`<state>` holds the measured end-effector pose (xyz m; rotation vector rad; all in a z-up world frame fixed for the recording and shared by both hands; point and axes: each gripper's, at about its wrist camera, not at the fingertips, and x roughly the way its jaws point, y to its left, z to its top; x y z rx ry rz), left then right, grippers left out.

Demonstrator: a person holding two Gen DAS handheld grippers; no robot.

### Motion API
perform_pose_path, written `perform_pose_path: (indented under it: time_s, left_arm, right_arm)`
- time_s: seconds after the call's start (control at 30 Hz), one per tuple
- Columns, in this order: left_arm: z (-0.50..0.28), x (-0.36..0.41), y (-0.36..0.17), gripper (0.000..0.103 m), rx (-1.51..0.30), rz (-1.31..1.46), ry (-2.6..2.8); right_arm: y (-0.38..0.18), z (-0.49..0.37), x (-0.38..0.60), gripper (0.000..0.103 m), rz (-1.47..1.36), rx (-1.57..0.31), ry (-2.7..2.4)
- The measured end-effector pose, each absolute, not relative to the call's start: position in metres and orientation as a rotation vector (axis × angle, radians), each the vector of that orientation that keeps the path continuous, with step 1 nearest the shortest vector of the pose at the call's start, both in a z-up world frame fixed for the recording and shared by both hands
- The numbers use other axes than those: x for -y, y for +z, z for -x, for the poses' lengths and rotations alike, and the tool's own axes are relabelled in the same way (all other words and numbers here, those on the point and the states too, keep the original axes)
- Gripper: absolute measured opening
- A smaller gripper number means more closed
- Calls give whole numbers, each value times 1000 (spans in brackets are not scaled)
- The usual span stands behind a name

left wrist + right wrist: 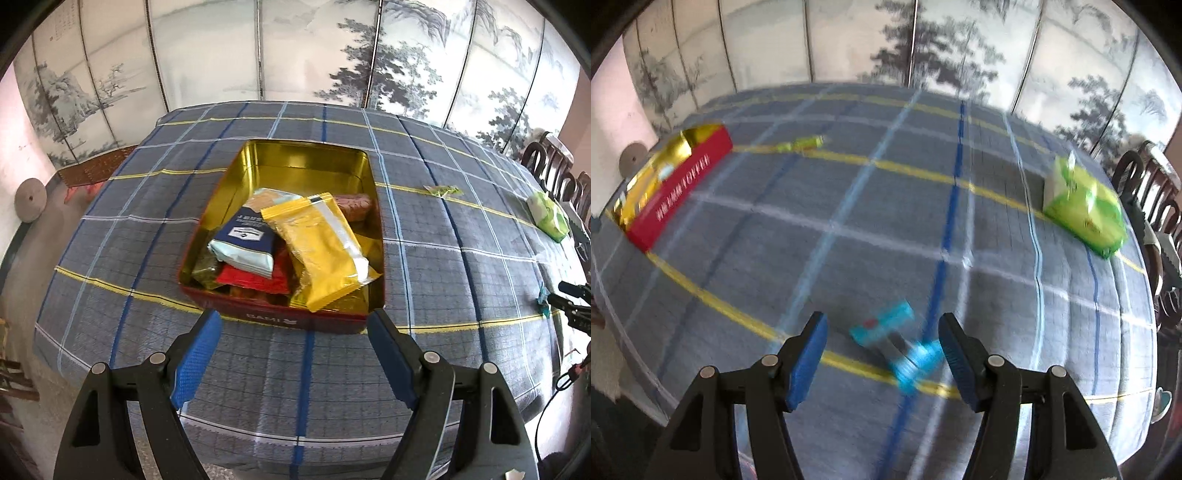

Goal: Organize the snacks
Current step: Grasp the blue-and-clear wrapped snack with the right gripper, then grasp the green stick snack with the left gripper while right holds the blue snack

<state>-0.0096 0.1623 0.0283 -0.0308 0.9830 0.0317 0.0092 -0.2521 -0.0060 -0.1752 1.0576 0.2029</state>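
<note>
A red tin (pixel 280 317) with a gold inside sits on the checked tablecloth and holds several snack packets: a yellow one (pixel 321 251) on top, a navy and pale blue one (pixel 247 240), a red one (pixel 255 280). My left gripper (pixel 293 325) is open and empty just in front of the tin. My right gripper (pixel 882 328) is open above a small cyan snack packet (pixel 897 343) that lies on the cloth between its fingers, blurred. The tin also shows in the right wrist view (pixel 679 188) at the far left. A small green packet (pixel 801 144) lies beyond it.
A large green pack (pixel 1086 206) lies at the right of the table, seen also in the left wrist view (pixel 548 216). The small green packet (pixel 443 191) lies right of the tin. Dark chairs (pixel 1156 206) stand at the right edge. A painted folding screen (pixel 295 48) stands behind.
</note>
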Motion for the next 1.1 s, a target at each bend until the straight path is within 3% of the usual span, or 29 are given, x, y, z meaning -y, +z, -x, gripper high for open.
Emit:
perform_pose_path:
  time_s: [0.1,0.23,0.6,0.67,1.1]
  left_arm:
    - [10,-157,28,78,-988,25,31]
    - [11,-149,28,78,-995,11,33]
    - [8,-129,28,78,-1001,-7,18]
    - [4,-123,27,78,-1004,-16,8]
    - [-58,-60,17,79,-967,-139,-103]
  right_arm:
    - [-17,-7,259,61,238,-1095,223]
    - [-29,-9,261,49,294,-1128,265]
    - [-40,-21,259,38,290,-1116,309]
    - [-40,-22,257,25,263,-1103,315]
    - [-41,-83,229,25,97,-963,176]
